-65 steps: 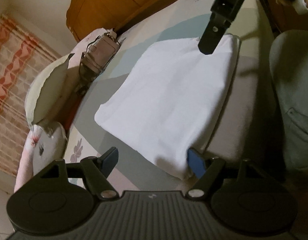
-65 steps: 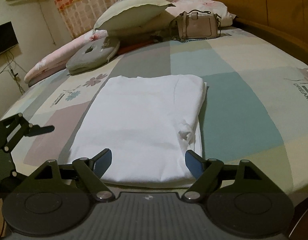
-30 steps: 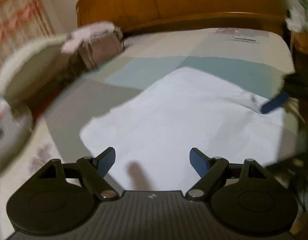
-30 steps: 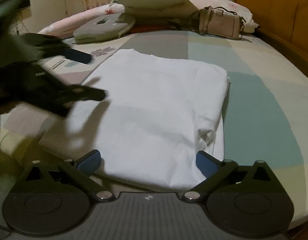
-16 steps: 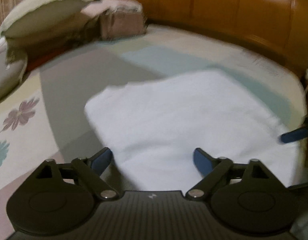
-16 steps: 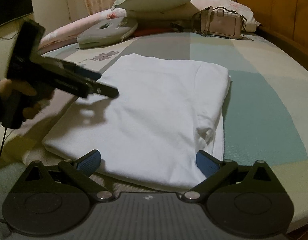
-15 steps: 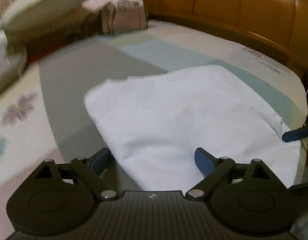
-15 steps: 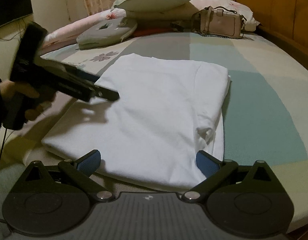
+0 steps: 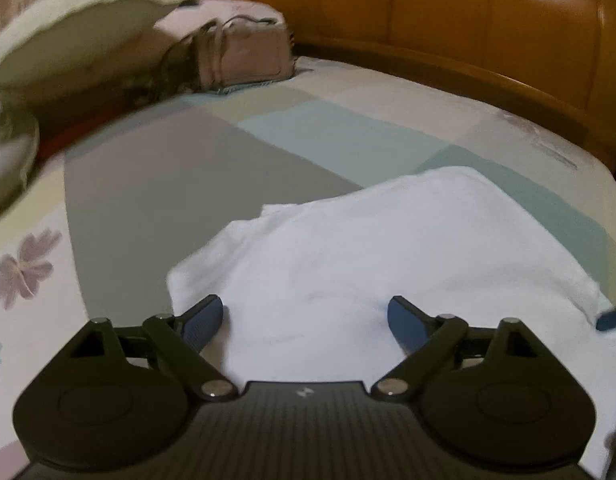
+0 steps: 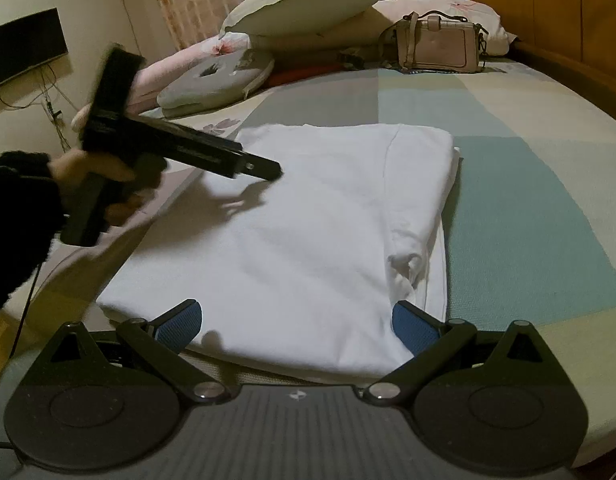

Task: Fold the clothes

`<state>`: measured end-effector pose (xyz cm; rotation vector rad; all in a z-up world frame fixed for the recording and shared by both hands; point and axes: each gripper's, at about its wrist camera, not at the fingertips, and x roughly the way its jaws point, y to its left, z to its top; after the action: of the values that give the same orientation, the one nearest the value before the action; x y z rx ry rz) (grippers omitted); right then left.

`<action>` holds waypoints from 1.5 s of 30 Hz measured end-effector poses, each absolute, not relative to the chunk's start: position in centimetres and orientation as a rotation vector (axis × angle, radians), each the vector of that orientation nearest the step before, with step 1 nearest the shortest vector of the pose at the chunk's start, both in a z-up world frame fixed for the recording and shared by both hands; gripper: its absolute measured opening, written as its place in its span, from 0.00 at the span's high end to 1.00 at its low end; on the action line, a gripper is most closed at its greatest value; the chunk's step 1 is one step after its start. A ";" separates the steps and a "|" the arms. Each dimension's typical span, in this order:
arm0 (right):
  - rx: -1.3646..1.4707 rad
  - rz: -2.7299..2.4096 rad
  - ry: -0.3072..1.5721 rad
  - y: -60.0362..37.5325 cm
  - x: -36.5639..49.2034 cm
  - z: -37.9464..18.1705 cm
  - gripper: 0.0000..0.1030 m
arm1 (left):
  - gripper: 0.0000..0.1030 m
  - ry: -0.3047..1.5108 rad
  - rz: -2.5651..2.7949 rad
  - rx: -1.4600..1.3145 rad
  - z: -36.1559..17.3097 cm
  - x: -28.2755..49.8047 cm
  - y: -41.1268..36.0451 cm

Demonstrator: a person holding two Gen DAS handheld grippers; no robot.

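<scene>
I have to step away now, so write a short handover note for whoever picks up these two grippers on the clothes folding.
Left gripper: open, holding nothing, over the left side of the white garment; its jaws have just been opening.
Right gripper: open, empty, at the garment's near edge.
Garment: lies flat on the bed, already folded into a rectangle, with a small bunched bit at its right edge.
Left: probably another fold, then tidy that bunched edge.
</scene>
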<state>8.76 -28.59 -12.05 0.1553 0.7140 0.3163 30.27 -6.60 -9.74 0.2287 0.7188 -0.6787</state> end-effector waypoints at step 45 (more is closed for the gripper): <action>0.515 0.347 0.608 -32.8 7.7 -13.0 0.00 | 0.15 0.907 -0.429 0.161 -6.8 16.6 -7.6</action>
<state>7.67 -32.83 -13.01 0.5151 0.6083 0.3470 16.56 -7.58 -6.82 0.1610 0.9073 -0.4287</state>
